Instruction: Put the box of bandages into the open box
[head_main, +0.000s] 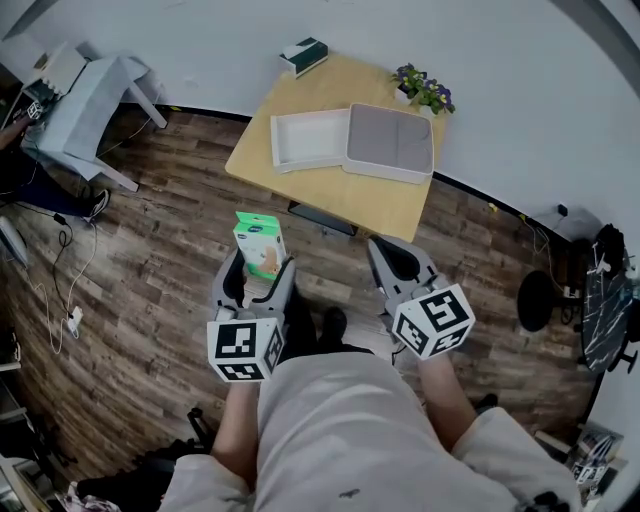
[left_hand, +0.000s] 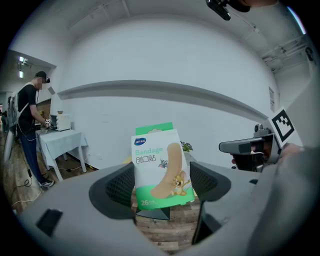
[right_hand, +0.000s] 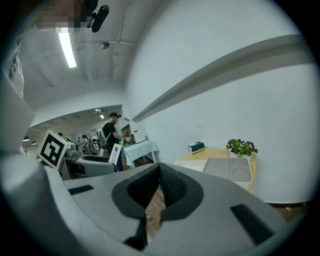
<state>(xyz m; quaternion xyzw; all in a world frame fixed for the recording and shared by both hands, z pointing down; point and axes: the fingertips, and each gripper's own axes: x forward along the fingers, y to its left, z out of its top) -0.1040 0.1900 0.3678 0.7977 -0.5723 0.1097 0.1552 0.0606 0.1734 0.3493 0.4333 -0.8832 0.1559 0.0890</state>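
Room: wood floor, small table (head_main: 375, 205) far off by the white wall
Open box (head_main: 308, 140): empty on that table, well apart from both grippers
Bandage box (head_main: 258, 243): upright, left gripper (head_main: 258, 270) clamped on its narrow lower edges
Right gripper (right_hand: 159, 186): jaws together, nothing in them
Handling: likely light, thin card. Edges look stiffest, so squeeze gently

box of bandages (left_hand: 162, 167): white and green, cartoon print, upright, near, clamped in the left gripper (head_main: 260, 268) jaws
open box (head_main: 310, 140): white, lid flat rightward, far on counter (head_main: 340, 195)
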